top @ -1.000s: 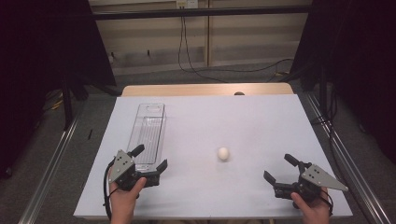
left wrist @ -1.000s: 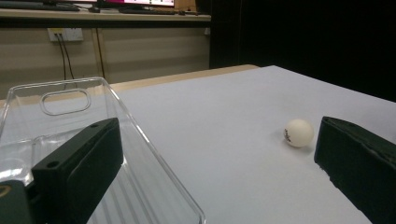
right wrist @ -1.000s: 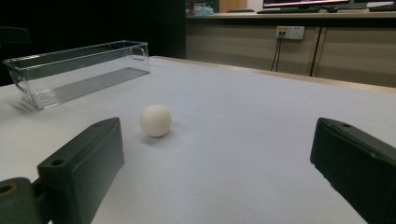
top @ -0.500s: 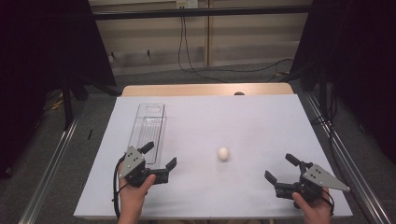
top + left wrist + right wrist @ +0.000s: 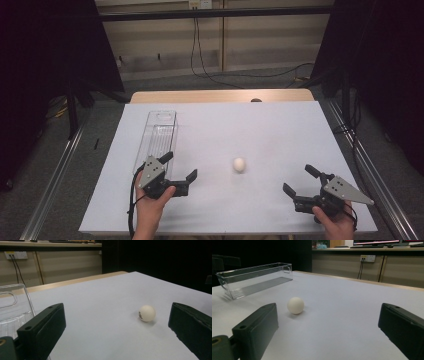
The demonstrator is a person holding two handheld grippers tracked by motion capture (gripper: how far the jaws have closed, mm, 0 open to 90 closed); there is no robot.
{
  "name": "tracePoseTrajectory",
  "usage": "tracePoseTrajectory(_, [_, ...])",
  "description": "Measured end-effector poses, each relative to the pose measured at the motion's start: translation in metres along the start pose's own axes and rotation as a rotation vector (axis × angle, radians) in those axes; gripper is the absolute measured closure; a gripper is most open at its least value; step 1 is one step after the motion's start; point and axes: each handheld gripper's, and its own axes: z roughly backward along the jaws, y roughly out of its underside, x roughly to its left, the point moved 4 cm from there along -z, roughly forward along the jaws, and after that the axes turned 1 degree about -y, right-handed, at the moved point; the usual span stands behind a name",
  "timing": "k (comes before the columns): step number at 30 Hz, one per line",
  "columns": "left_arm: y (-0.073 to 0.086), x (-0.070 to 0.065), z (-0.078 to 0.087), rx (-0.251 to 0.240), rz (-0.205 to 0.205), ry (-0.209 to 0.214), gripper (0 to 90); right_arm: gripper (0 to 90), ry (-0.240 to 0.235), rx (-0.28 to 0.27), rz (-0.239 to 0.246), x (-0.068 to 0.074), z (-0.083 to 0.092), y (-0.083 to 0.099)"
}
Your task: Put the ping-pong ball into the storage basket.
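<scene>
A small white ball (image 5: 239, 164) lies on the white table top (image 5: 260, 125), near the front middle. My left gripper (image 5: 180, 165) stands open to the ball's left, beside the near end of a clear plastic bin (image 5: 157, 135), with its jaws pointing toward the ball. In the left gripper view the ball (image 5: 147, 313) sits ahead, nearer the right jaw, and nothing lies between the fingers. My right gripper (image 5: 298, 179) stands open at the front right, apart from the ball. In the right gripper view the ball (image 5: 295, 305) rests just beyond the left jaw.
The long clear bin (image 5: 254, 277) is empty and runs front to back on the table's left side. A wooden table edge (image 5: 220, 95) shows past the white sheet. Metal rails (image 5: 55, 170) and floor cables (image 5: 200, 55) flank the table.
My left gripper has moved right and forward from the front-left corner toward the ball. The right gripper, the ball and the bin have stayed put.
</scene>
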Motion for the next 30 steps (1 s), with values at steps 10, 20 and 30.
tracePoseTrajectory(10, [0.000,-0.008,-0.010,0.013,-0.010,0.016,1.4,2.4,-0.003,0.001,0.004,0.000,0.000,0.000])
tracePoseTrajectory(20, [0.001,-0.014,-0.020,0.024,-0.014,0.038,1.4,2.4,-0.005,0.002,0.005,0.000,0.000,0.000])
tracePoseTrajectory(30, [0.002,-0.019,-0.028,0.040,-0.015,0.049,1.4,2.4,-0.008,0.004,0.007,0.000,-0.001,0.000])
